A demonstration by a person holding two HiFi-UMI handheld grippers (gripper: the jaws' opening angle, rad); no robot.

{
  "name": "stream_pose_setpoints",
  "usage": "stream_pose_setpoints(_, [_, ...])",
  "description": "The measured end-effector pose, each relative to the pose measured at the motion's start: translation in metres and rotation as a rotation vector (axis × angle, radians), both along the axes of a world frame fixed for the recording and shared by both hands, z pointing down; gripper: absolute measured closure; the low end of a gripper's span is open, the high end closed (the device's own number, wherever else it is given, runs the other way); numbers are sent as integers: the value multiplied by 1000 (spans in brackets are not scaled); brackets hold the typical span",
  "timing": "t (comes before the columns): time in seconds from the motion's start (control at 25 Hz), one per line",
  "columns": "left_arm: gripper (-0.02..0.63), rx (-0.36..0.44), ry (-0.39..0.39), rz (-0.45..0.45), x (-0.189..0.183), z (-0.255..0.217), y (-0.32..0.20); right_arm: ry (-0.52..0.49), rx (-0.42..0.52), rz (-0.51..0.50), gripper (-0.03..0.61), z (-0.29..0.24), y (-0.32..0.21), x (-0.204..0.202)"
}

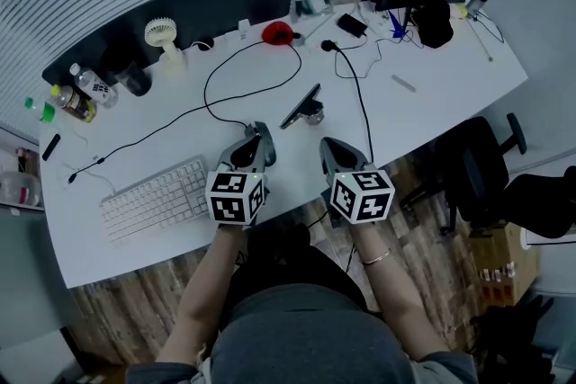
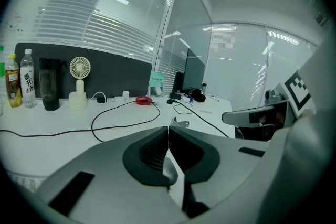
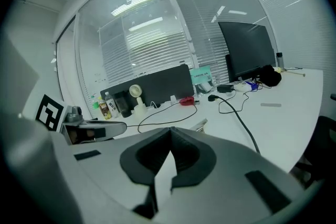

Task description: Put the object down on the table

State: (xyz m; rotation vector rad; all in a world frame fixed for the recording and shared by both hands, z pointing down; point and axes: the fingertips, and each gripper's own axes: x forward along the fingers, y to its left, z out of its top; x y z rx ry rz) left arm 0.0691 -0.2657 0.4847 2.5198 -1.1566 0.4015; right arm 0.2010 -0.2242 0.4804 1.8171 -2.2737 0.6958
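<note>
Head view: dark slab, most likely the task's object, leans tilted on a small metal stand on the white tabletop, with neither tool touching it. Left claw sits at the slab's 7 o'clock and right claw at its 5 o'clock, both near it but clearly apart. Left gripper view: jaws pressed together, nothing between them, the stand's edge visible just past the tips at 12 o'clock. Right gripper view: same reading, jaws together and empty. A black cable runs along the slab's 3 o'clock side; a keyboard lies at the left claw's 8 o'clock. Judgement: the put-down looks complete, since the slab rests unsupported by either claw. Little seems left beyond drawing the hands clear.
</note>
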Motion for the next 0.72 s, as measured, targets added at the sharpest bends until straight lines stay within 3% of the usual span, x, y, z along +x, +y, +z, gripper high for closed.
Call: stream_pose_setpoints(0.72, [591,-10,-11,-16,-8,1,1,20,-58,22,578,12,0,3])
